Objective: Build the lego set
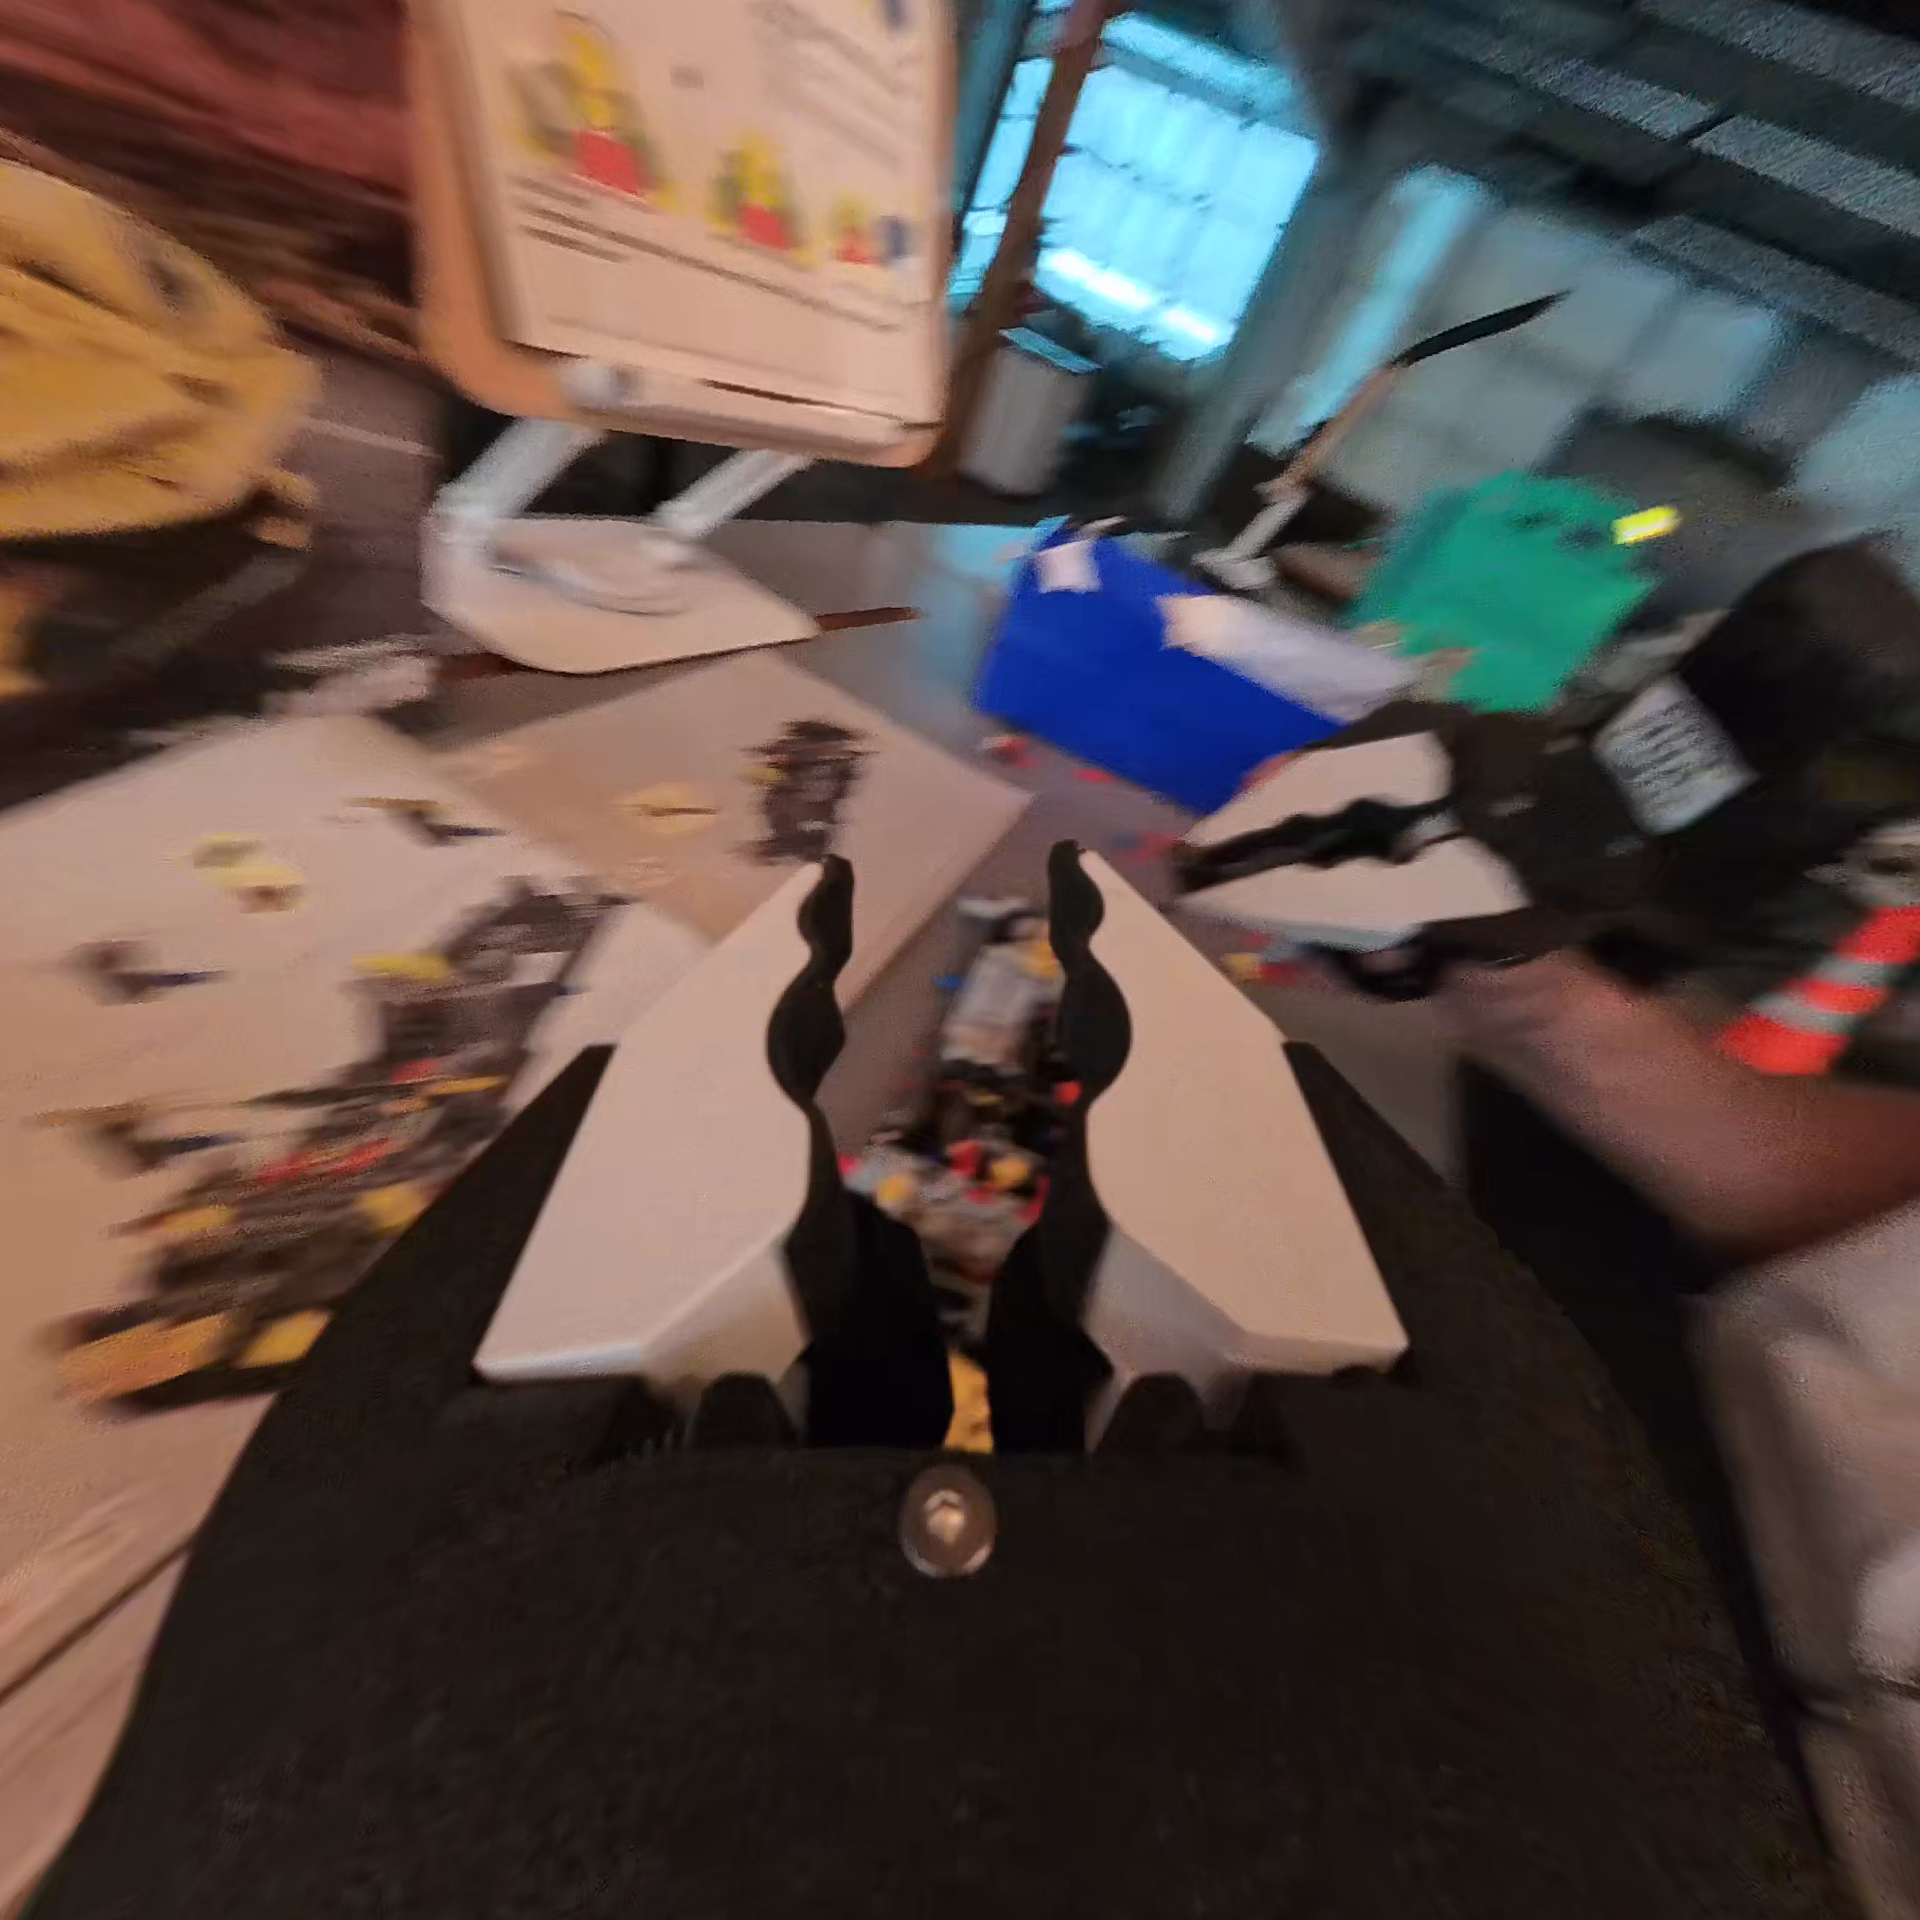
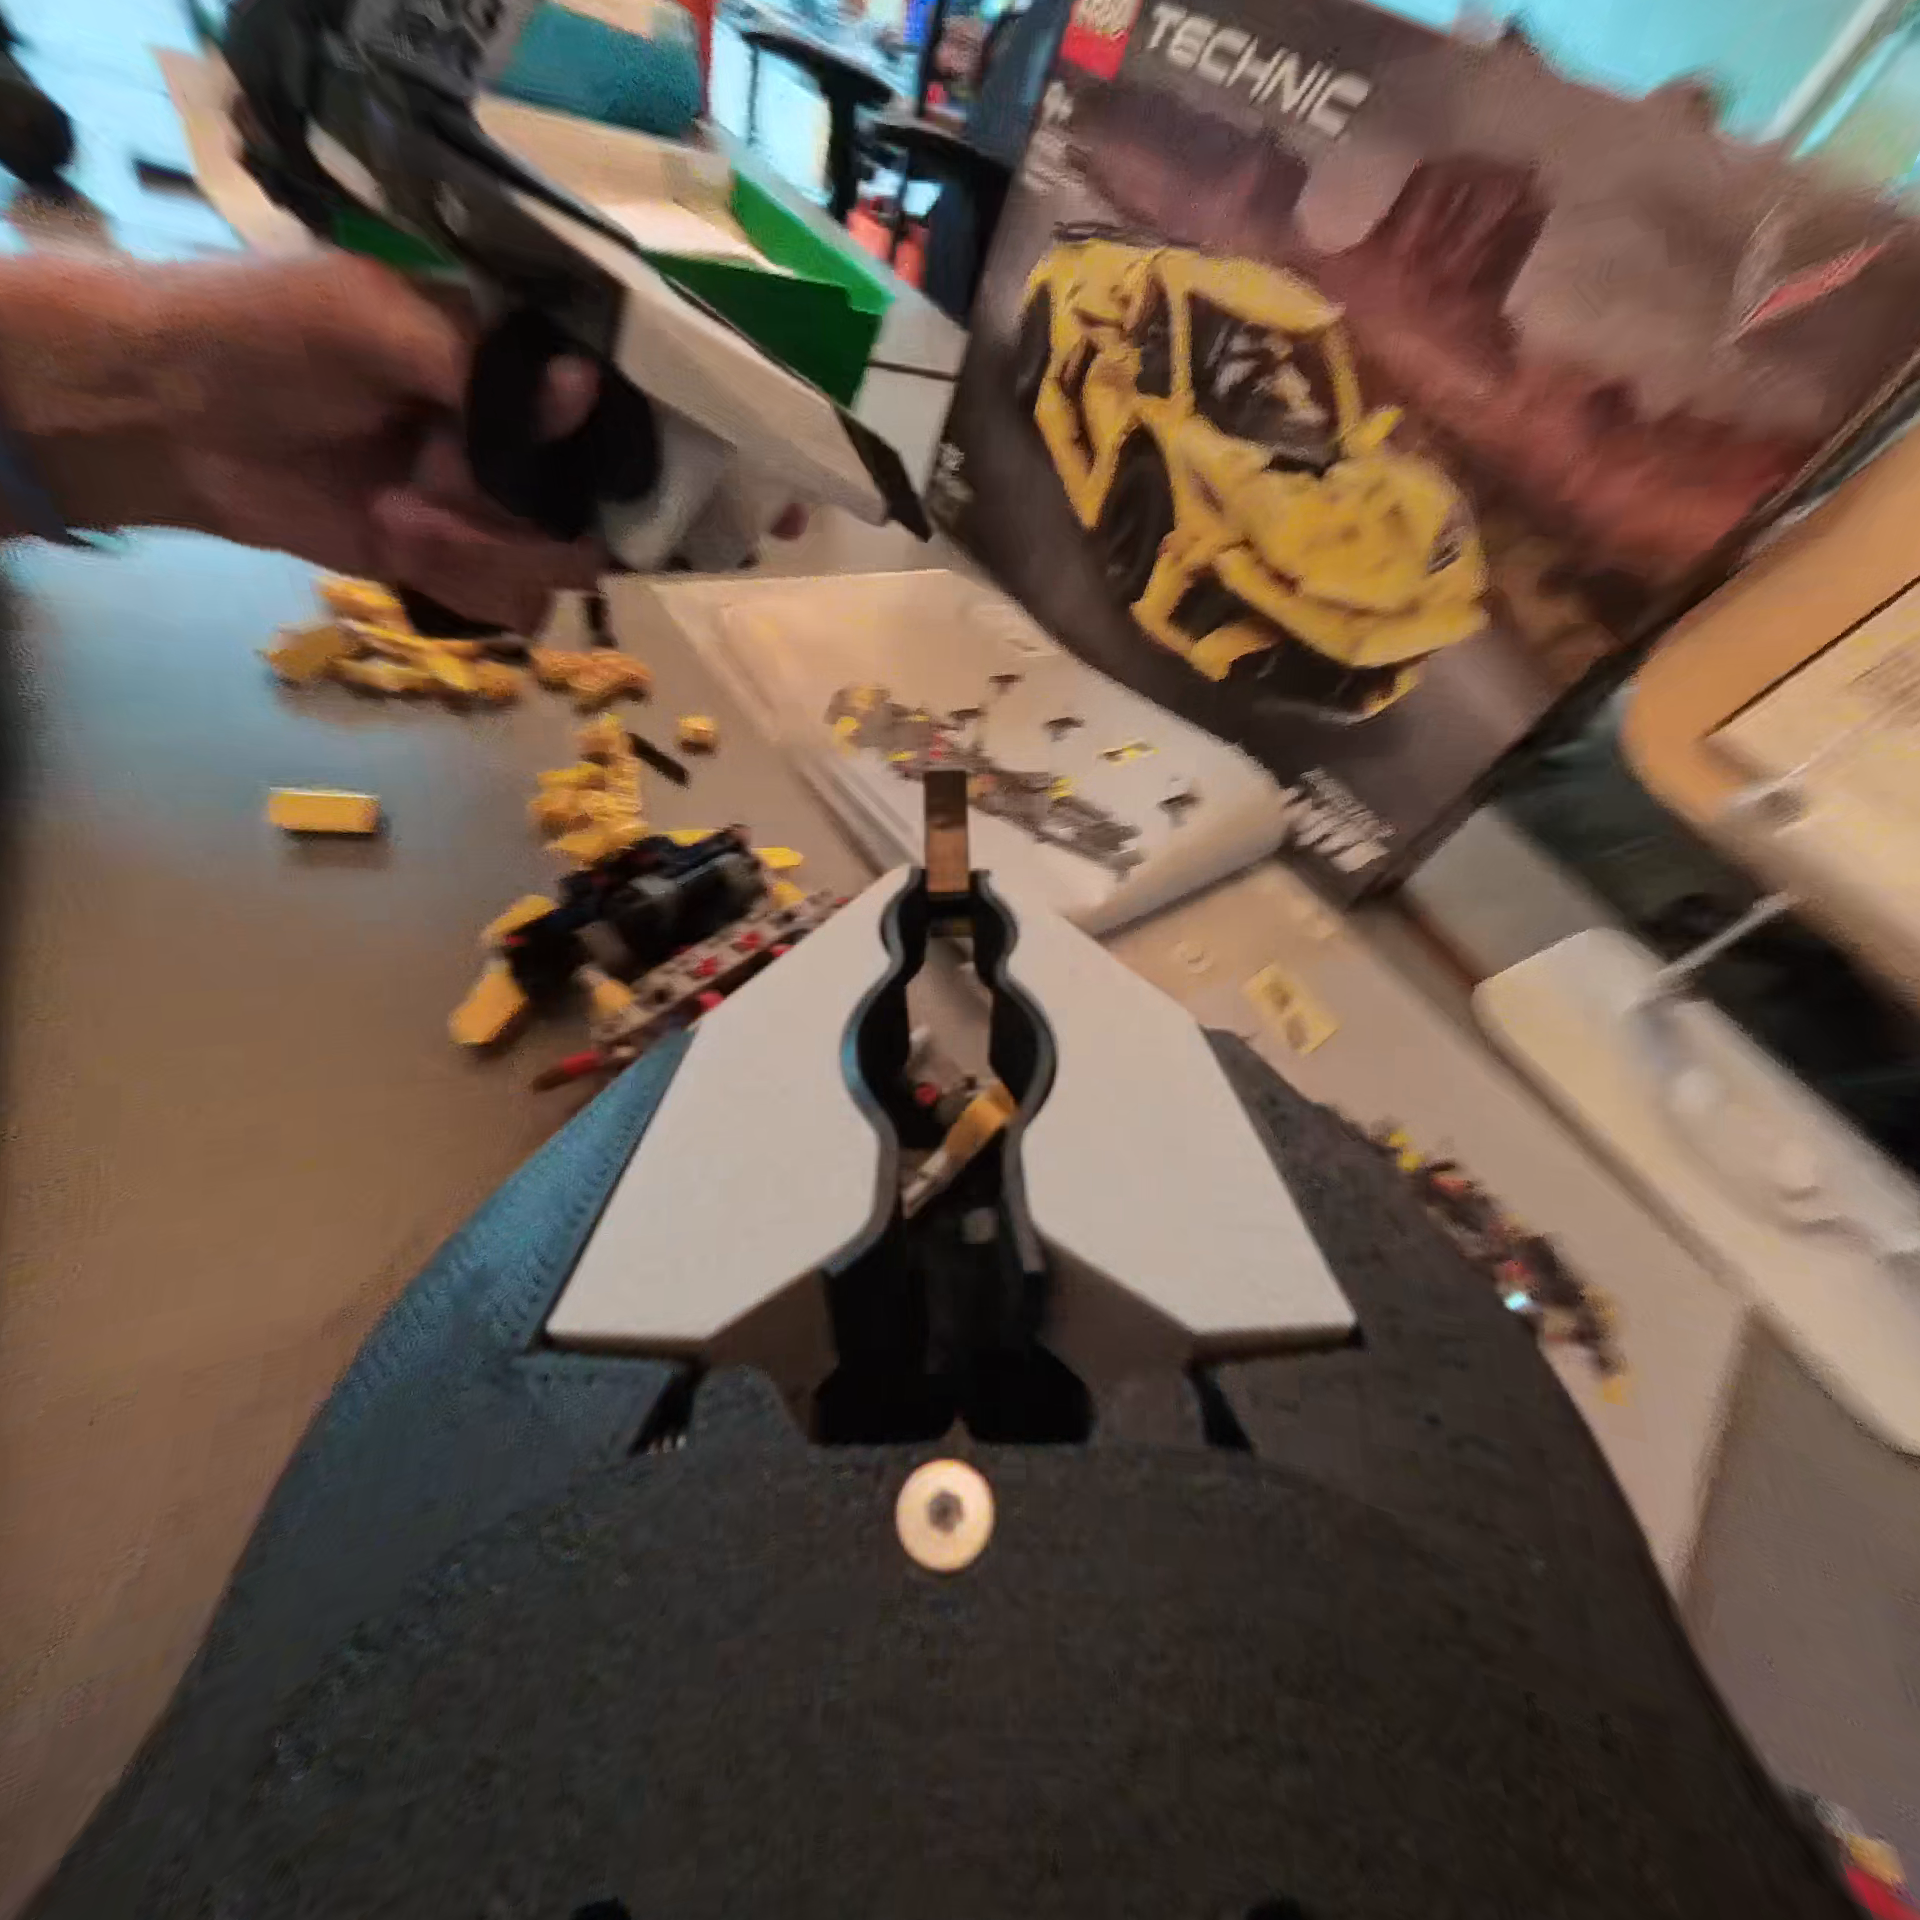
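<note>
place: office or lab workroom
desk: grey table (image 2: 156, 935) strewn with yellow bricks (image 2: 582, 800)
background: office chair (image 2: 831, 94), shelving, bins (image 1: 1174, 675)
props: set box (image 2: 1351, 416), instruction sheets (image 1: 717, 208) on stand

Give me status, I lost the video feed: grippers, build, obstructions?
Right gripper shut on small dark piece. Left gripper open, empty. Partly built car on table, loose yellow pieces beside. Nothing blocking.

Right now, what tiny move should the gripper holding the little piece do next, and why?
Probably carry it left, toward the half-built car. The right hand-held gripper already pinches a small dark piece, while the left hand-held gripper is open and empty.
</note>
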`<state>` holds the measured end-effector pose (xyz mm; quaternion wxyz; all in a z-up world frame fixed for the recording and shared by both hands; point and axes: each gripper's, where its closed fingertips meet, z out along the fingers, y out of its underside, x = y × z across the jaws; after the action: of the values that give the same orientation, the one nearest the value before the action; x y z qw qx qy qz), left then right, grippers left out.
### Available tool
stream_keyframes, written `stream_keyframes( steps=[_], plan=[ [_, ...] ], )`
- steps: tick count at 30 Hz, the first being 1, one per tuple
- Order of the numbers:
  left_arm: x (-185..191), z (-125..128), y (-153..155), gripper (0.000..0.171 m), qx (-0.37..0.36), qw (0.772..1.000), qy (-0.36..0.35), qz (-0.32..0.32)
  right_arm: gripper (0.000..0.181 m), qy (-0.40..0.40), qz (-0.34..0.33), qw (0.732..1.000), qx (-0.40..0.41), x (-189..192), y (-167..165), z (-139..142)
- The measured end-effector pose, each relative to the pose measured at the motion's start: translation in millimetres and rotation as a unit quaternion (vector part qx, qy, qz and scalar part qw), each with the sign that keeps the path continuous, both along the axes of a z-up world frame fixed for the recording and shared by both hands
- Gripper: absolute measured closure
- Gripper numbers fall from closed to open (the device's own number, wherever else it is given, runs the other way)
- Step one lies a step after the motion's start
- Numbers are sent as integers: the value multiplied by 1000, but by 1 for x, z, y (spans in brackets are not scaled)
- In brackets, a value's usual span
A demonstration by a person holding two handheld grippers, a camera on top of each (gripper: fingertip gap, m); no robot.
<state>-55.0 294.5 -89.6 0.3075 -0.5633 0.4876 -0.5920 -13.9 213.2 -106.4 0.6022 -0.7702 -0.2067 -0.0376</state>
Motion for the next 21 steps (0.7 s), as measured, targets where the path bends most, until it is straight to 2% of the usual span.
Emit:
stream_keyframes(
  steps=[2,5,11,16,18,21],
  plan=[
    [5,4,-27,135,-56,997,-7,-59,174,-58,-23,998,19,-4,7,0],
    [10,-5,-56,136,-84,989,16,-117,174,-85,-32,995,43,-16,11,3],
    [12,-12,-80,154,-89,982,31,-163,174,-222,-50,971,67,-21,11,2],
    [11,-11,-87,162,-95,979,23,-177,174,-354,-74,926,109,-25,9,9],
    [8,-10,-88,163,-90,977,15,-190,174,-368,-75,918,125,-28,7,10],
    [5,-4,-92,164,-92,975,-6,-203,174,-335,-70,929,141,-31,3,16]
  ],
)
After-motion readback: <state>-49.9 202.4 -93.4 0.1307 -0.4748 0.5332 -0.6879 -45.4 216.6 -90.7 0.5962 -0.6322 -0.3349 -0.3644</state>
